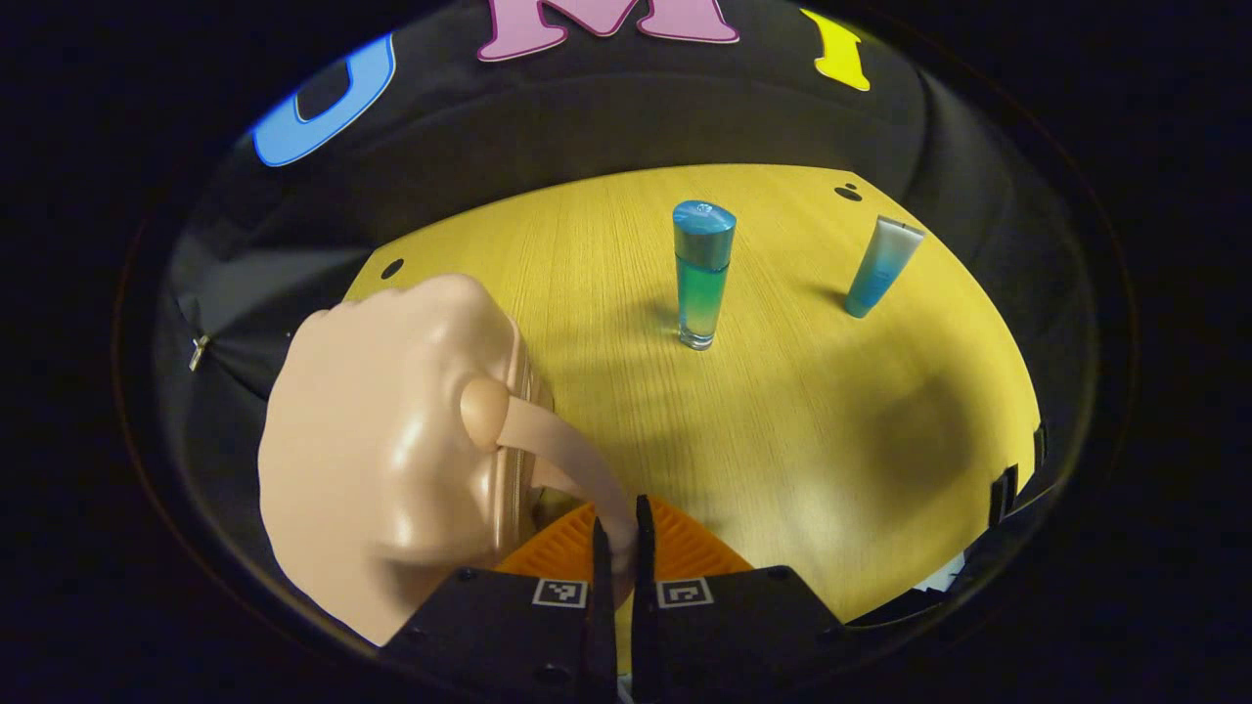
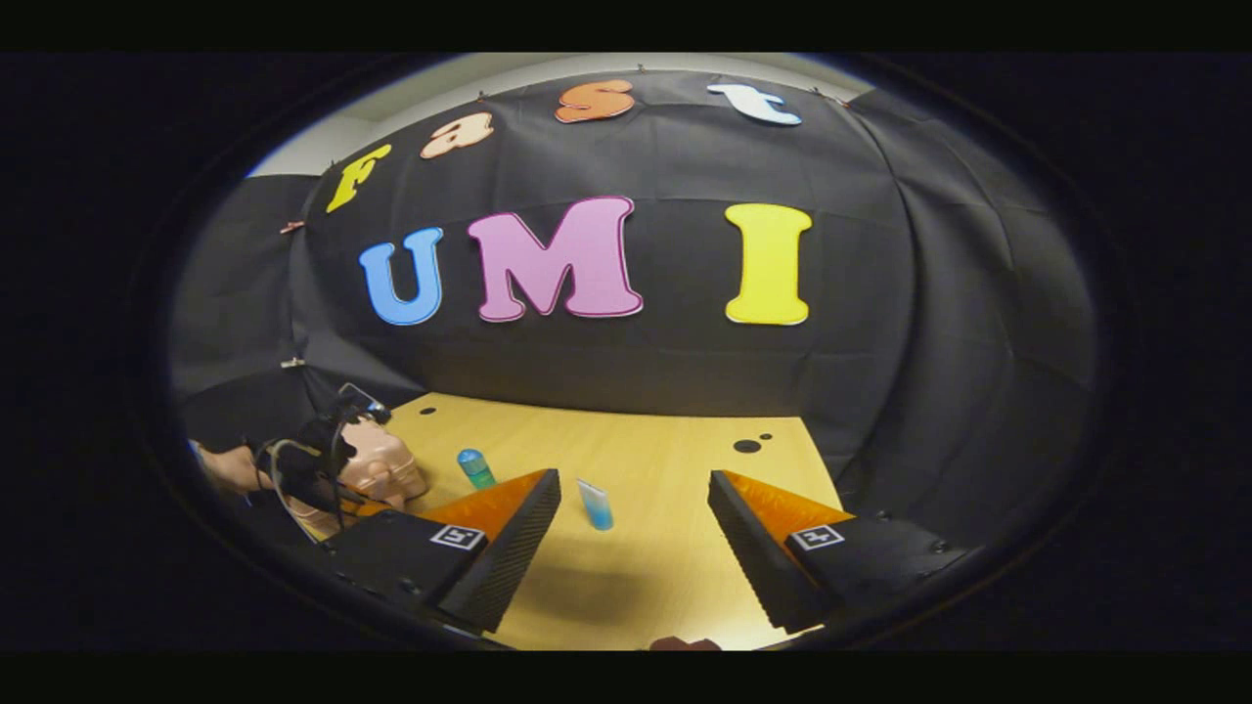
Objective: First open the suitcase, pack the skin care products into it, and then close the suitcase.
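Note:
A small peach hard-shell suitcase [image 1: 381, 460] lies shut at the table's left edge. Its peach handle strap [image 1: 558, 445] runs down between the fingers of my left gripper [image 1: 618, 548], which is shut on it. A blue-green bottle [image 1: 702, 274] stands upright mid-table, and a blue-white tube [image 1: 880, 266] stands farther right. My right gripper [image 2: 634, 484] hangs open above the table, nothing between its fingers. Beyond it stand the tube [image 2: 595, 505] and the bottle [image 2: 476, 468]. At far left is the suitcase [image 2: 381, 464], with a hand [image 2: 230, 469] holding the left gripper over it.
The yellow wooden table [image 1: 782, 440] has dark round holes near its far corners [image 1: 847, 193]. Black cloth walls close in the back and sides. Bare tabletop lies between the suitcase and the two products.

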`<state>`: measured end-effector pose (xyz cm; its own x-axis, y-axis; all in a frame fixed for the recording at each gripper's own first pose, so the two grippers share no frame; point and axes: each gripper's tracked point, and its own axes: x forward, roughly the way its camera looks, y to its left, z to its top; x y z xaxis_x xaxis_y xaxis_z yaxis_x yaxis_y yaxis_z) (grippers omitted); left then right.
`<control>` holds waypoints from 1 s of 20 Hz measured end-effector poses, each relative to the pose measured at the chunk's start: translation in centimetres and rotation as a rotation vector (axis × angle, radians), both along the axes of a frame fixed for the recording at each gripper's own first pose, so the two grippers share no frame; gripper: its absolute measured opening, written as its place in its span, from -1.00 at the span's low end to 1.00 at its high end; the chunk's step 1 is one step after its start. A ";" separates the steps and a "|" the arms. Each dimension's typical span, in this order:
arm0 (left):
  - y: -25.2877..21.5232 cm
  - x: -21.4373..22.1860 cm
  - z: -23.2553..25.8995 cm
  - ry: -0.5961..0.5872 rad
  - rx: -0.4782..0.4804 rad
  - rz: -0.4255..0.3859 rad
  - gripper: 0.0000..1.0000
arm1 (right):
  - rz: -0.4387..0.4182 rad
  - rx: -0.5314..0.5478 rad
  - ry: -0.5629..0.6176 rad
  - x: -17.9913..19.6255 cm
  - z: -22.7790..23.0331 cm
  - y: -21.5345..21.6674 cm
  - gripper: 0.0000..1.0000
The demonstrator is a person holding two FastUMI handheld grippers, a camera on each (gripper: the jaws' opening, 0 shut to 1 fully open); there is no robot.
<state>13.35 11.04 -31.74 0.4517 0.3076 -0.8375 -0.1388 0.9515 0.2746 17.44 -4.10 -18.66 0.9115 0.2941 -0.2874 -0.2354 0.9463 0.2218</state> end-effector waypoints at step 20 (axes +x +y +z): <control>27.8 -6.0 29.2 -0.348 0.072 -0.043 -0.80 | -0.143 -0.042 -0.115 0.8 9.3 15.7 0.94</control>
<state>7.37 38.87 -2.50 0.7202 0.3345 -0.6077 -0.1960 0.9385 0.2844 18.29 11.56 -9.39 0.9708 0.1486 -0.1885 -0.1188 0.9799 0.1605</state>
